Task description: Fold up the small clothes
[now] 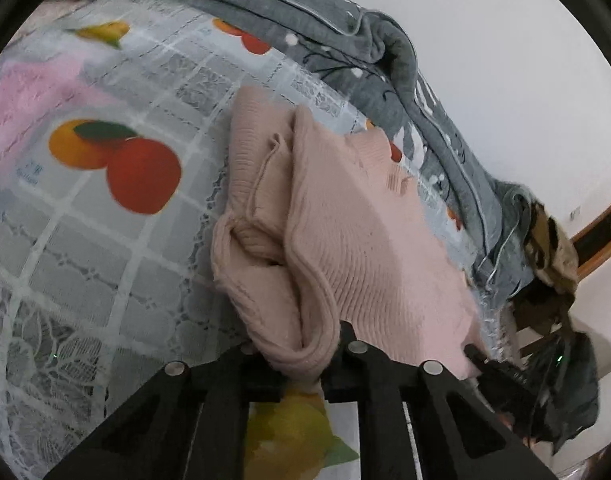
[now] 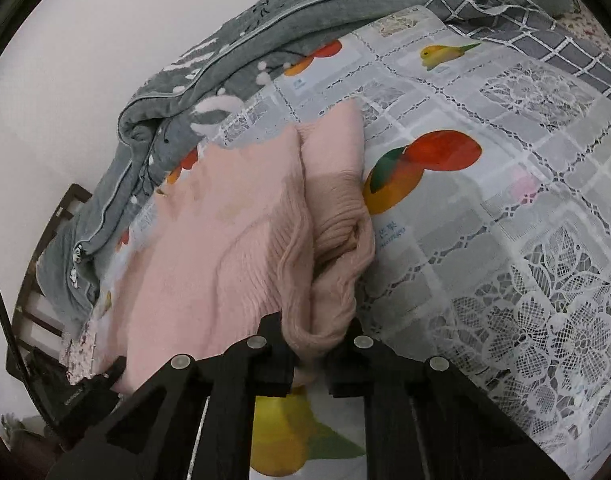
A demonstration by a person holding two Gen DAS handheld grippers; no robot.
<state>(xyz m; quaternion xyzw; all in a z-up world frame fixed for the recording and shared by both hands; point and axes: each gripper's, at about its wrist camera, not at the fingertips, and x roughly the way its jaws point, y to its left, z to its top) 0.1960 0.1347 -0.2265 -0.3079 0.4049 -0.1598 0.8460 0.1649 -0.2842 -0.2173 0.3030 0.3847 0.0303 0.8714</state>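
A pink knitted garment (image 1: pixel 357 224) lies partly folded on a fruit-printed lace cover (image 1: pixel 105 248), with one ribbed flap doubled over the body. In the left wrist view my left gripper (image 1: pixel 301 360) is shut on a bunched ribbed edge at the garment's near end. In the right wrist view the same pink knit (image 2: pixel 225 240) stretches away from me, and my right gripper (image 2: pixel 317 344) is shut on another rolled edge of it. The cloth fills the space between both pairs of fingers, so the pads themselves are hidden.
A grey quilt (image 1: pixel 345 28) is heaped along the far side by the white wall (image 2: pixel 65 80). Dark clothes (image 1: pixel 565 380) hang at the right past the edge. A dark wooden frame (image 2: pixel 45 248) stands at the left. A checked grey cloth (image 2: pixel 545 36) lies at the back right.
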